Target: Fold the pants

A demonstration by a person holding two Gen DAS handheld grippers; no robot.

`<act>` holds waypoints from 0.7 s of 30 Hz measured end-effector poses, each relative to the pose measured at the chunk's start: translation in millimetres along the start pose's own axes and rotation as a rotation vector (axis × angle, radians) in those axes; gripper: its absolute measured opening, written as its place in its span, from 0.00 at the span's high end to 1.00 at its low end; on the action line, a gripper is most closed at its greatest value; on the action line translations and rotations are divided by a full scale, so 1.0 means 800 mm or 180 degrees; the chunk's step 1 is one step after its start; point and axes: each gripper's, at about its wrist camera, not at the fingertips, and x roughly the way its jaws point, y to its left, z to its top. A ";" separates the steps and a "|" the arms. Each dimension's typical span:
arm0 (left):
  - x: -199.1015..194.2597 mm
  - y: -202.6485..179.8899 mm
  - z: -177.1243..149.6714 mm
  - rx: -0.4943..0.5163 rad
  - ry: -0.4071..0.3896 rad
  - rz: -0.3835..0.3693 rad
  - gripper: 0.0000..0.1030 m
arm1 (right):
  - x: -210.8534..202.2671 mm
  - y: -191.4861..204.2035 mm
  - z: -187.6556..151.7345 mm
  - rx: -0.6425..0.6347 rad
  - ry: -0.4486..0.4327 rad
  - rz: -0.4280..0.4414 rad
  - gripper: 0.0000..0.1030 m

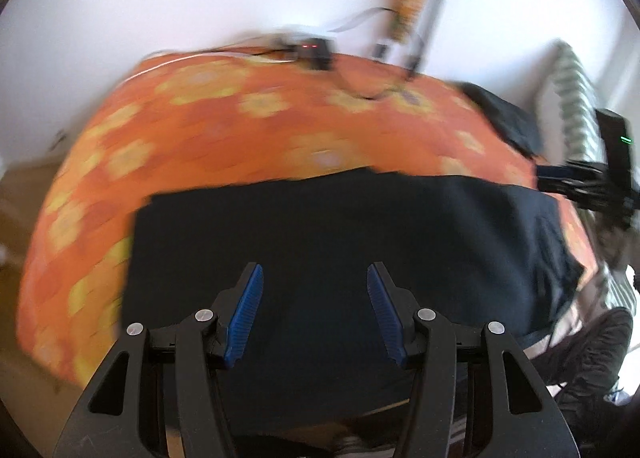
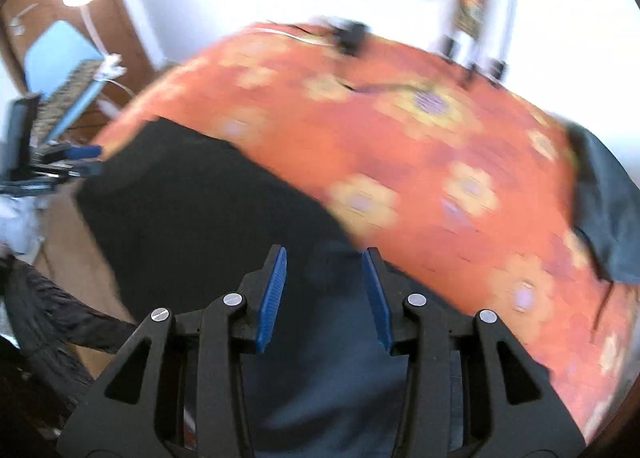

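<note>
Both claws hang parted, empty, above the dark pants (image 1: 340,226); left claw (image 1: 315,278), right claw (image 2: 324,258).

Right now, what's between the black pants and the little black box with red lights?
Only bare orange flowered cloth between the pants and the box, seen in the left wrist view.

Dark navy pants (image 1: 340,226), folded into a broad flat rectangle, lying along the near edge of the orange flowered worktop (image 1: 224,130), with the right end rumpled and overhanging the edge.
</note>
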 end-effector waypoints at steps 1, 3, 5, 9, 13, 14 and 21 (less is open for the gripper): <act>0.007 -0.016 0.007 0.0061 0.0010 -0.0051 0.48 | 0.003 -0.018 -0.002 -0.0014 0.0046 -0.0036 0.56; 0.023 -0.049 0.019 0.0190 0.0047 -0.0159 0.48 | 0.012 -0.043 -0.006 -0.0073 0.0126 -0.0058 0.47; 0.043 -0.083 0.030 0.0290 0.0107 -0.0288 0.48 | 0.019 -0.057 -0.009 -0.0126 0.0187 0.0032 0.44; 0.083 -0.126 0.049 0.0391 0.0244 -0.0464 0.48 | 0.041 -0.078 -0.022 -0.0333 0.0419 0.0213 0.42; 0.116 -0.147 0.069 0.0376 0.0366 -0.0617 0.48 | 0.055 -0.084 -0.031 -0.0519 0.0543 0.0323 0.41; 0.120 -0.150 0.073 0.0395 0.0387 -0.0621 0.48 | 0.061 -0.087 -0.032 -0.0554 0.0573 0.0341 0.41; 0.132 -0.164 0.118 0.0529 0.0438 -0.0578 0.48 | 0.074 -0.079 -0.046 -0.0740 0.0698 0.0574 0.86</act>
